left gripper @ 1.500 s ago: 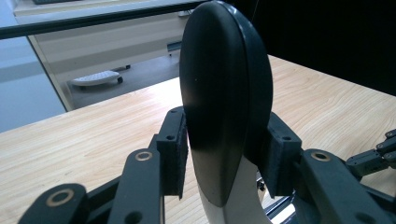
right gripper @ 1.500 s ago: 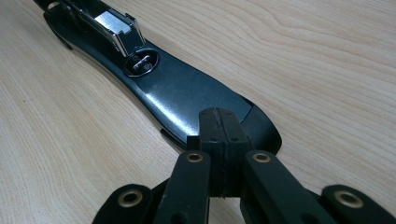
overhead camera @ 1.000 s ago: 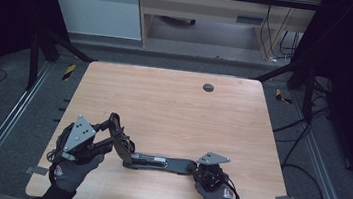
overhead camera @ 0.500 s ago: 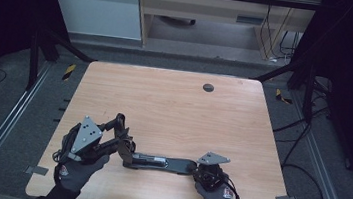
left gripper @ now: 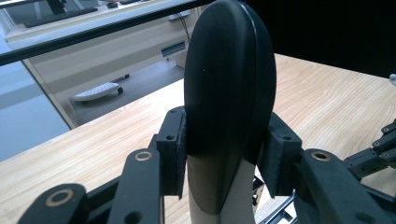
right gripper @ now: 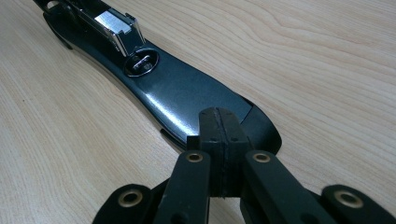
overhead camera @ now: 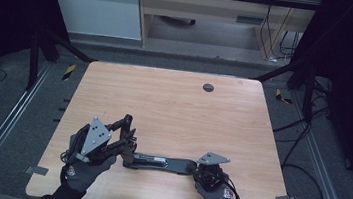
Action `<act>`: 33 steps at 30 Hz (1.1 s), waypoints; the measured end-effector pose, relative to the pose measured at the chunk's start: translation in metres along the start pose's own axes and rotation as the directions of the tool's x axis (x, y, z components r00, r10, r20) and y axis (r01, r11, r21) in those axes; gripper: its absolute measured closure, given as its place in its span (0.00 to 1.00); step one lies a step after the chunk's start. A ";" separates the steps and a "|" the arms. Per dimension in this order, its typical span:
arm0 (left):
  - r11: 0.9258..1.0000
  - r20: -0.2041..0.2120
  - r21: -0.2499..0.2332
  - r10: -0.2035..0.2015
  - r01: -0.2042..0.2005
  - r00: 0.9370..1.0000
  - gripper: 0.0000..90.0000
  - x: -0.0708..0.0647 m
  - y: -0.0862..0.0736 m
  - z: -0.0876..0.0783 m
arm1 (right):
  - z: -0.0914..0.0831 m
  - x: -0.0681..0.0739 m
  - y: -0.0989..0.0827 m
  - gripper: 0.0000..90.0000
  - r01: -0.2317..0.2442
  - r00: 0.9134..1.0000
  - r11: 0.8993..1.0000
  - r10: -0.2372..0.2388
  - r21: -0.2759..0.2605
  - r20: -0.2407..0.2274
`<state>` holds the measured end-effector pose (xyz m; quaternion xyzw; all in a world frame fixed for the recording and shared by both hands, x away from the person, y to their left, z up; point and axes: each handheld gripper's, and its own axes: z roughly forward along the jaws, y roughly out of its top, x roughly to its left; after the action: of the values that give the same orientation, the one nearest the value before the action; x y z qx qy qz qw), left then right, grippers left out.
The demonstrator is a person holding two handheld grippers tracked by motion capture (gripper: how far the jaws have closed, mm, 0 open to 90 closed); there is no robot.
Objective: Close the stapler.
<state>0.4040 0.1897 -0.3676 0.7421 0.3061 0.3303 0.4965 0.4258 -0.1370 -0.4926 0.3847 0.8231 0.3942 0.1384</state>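
A black stapler [overhead camera: 162,163] lies swung open near the table's front edge. Its base [right gripper: 182,93] is flat on the wood, and a metal staple channel [right gripper: 114,23] shows at its far end. My left gripper [overhead camera: 121,136] is shut on the stapler's rounded black top arm [left gripper: 229,70], which stands up between the pads [left gripper: 179,149]. My right gripper [right gripper: 219,126] is shut, jaws pressed together with nothing between them. Its tips rest on the near end of the base. In the high view the right gripper [overhead camera: 197,168] sits at the stapler's right end.
The wooden table [overhead camera: 173,109] has a small round dark grommet [overhead camera: 208,87] near its far edge. Gloved hands come in from the bottom. Metal rails run along both sides of the table, and cables [overhead camera: 303,159] lie on the floor at the right.
My left hand has edged slightly to the right with the stapler's top arm in its jaws. The right gripper has stayed in place on the base.
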 end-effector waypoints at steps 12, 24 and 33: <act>1.000 0.001 0.000 0.022 -0.022 1.000 0.63 -0.007 0.002 0.005 | 0.000 0.001 0.000 1.00 -0.009 1.000 1.000 0.009 0.001 -0.002; 0.999 0.005 0.001 0.041 -0.041 0.999 0.63 -0.013 0.003 0.009 | 0.000 0.001 0.000 1.00 -0.014 1.000 1.000 0.014 0.001 -0.004; 0.997 0.018 0.001 0.079 -0.079 0.997 0.61 -0.023 0.005 0.016 | 0.000 0.002 0.000 1.00 -0.014 1.000 1.000 0.014 0.001 -0.004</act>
<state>0.4042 0.1616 -0.3719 0.7570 0.2724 0.3425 0.4852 0.4247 -0.1358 -0.4919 0.3895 0.8210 0.3955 0.1337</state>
